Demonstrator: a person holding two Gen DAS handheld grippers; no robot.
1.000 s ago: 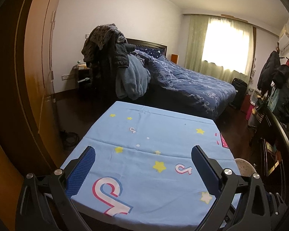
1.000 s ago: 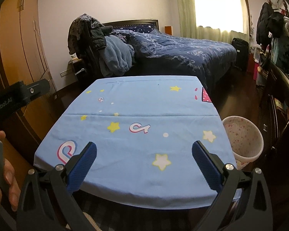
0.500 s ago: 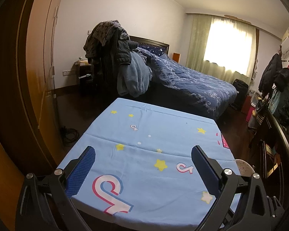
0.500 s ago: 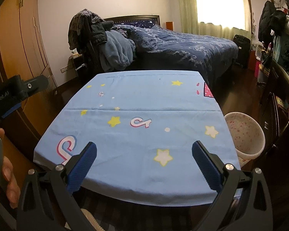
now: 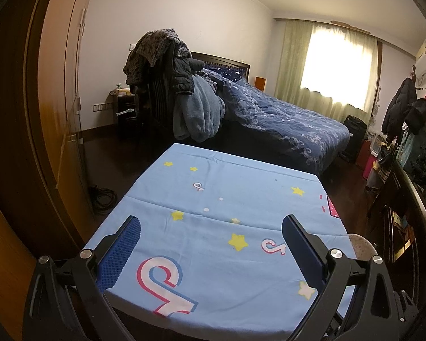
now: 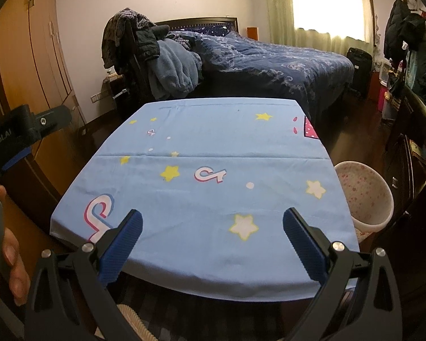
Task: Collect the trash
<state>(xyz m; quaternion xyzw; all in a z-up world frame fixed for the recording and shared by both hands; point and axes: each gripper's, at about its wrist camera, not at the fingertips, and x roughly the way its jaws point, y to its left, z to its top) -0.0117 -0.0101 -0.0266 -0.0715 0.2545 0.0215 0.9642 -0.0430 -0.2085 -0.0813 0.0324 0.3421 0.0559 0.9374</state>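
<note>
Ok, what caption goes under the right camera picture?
Open right gripper above a blue starry tablecloth, bin beside it.

A: Table (image 6: 201, 199) top is bare blue cloth from near edge to far edge, so there's free passage all across it.

B: And the right side?

A: The bin (image 6: 363, 196) stands just beside the table's right edge, mouth open, with a dark cabinet (image 6: 411, 187) close behind it. It's a narrow gap.

B: Left?

A: The wardrobe (image 5: 56, 130) walls it in, with a floor strip between. At the far end, a clothes-heaped chair (image 5: 167, 91) and the bed (image 5: 284, 125) block the way.
</note>
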